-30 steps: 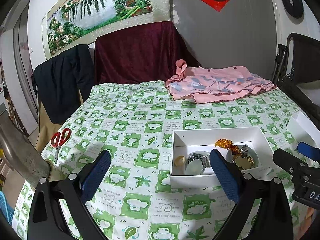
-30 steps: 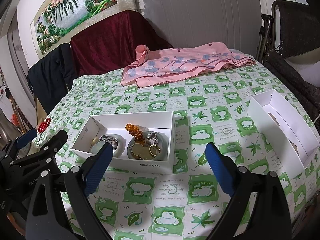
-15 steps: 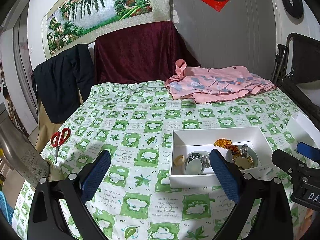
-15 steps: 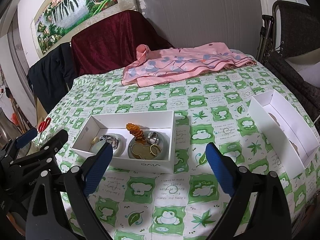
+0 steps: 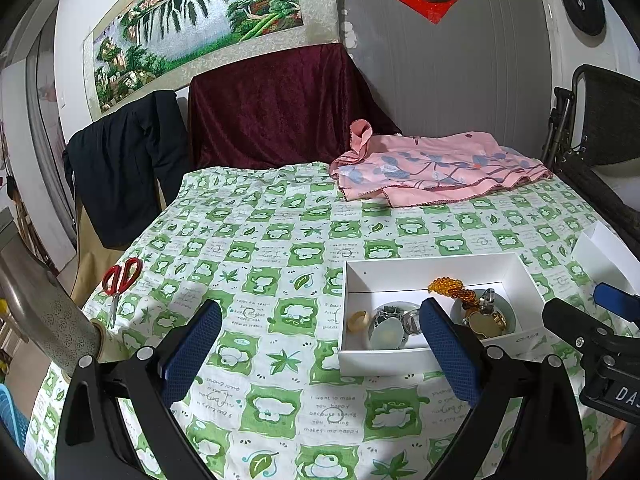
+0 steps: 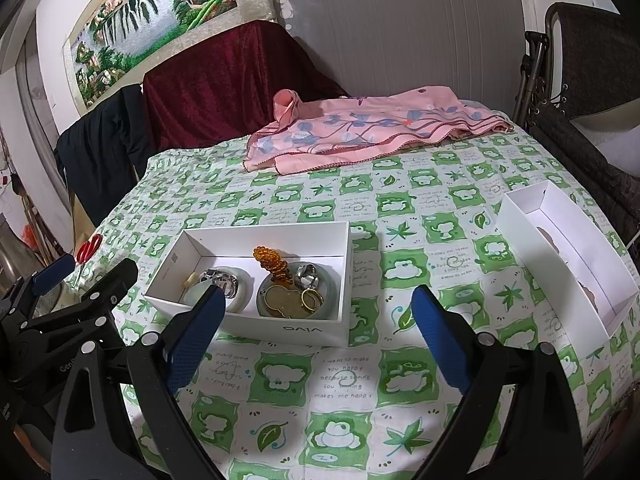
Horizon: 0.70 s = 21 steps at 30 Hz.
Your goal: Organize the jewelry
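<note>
Risk: small pieces sit heaped together in the white box (image 6: 256,276); a wide-jawed pinch could catch two at once or drag the amber bead string (image 6: 272,266) out with a ring.
Risk cause: silver ring (image 6: 307,273), gold pendant (image 6: 285,301) and a thin gold hoop (image 6: 312,300) touch or overlap on the same grey dish (image 6: 298,294), so edges are hard to isolate.
Risk 2: box is light card, likely to slide on the tabletop (image 6: 360,384) cloth if nudged by a fingertip.
Left hand-held gripper (image 5: 320,352): released, jaws spread wide, nothing between them, hovering low over the cloth just left of the box.
Right hand-held gripper (image 6: 316,332): released, jaws wide apart, empty, near front wall of the box.
Jewelry location: all in the white box; pale jade disc (image 5: 386,332) and cream ring (image 5: 357,321) at its left end.
Second box (image 6: 568,256): well apart at the right, contents unclear.
Change vs earlier: almost none; both grippers keep the same spread, the view shifts only slightly, jewelry untouched.
Off-task: scissors (image 5: 120,280), pink cloth (image 5: 436,168).
</note>
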Tool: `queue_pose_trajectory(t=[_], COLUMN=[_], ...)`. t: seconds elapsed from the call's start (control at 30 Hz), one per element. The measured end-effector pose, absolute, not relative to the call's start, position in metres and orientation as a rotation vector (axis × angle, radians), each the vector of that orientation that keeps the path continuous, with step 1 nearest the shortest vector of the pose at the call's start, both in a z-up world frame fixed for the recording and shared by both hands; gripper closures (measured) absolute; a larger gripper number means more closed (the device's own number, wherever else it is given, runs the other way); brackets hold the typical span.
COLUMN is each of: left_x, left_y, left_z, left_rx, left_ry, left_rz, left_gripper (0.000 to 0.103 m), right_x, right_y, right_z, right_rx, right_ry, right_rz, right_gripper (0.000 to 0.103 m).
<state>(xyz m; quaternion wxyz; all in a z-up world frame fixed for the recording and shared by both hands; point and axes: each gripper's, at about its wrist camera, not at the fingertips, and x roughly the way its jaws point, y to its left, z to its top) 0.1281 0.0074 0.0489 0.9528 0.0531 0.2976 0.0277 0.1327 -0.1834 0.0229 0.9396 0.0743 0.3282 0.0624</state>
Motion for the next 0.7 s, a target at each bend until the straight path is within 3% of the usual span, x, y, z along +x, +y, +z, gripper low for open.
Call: queue_pose_trajectory(t=[0.7], left_x=[0.1268], left_y=[0.004], left_z=[0.0498], left_rx=[0.109], left_ry=[0.604], left_rz=[0.044], left_gripper=[0.006], right_x=[0.132], right_y=[-0.1829], right_z=[0.0234], right_rx=[0.15], right_ry=[0.67], right_rz=[0.127], right_gripper=[0.013])
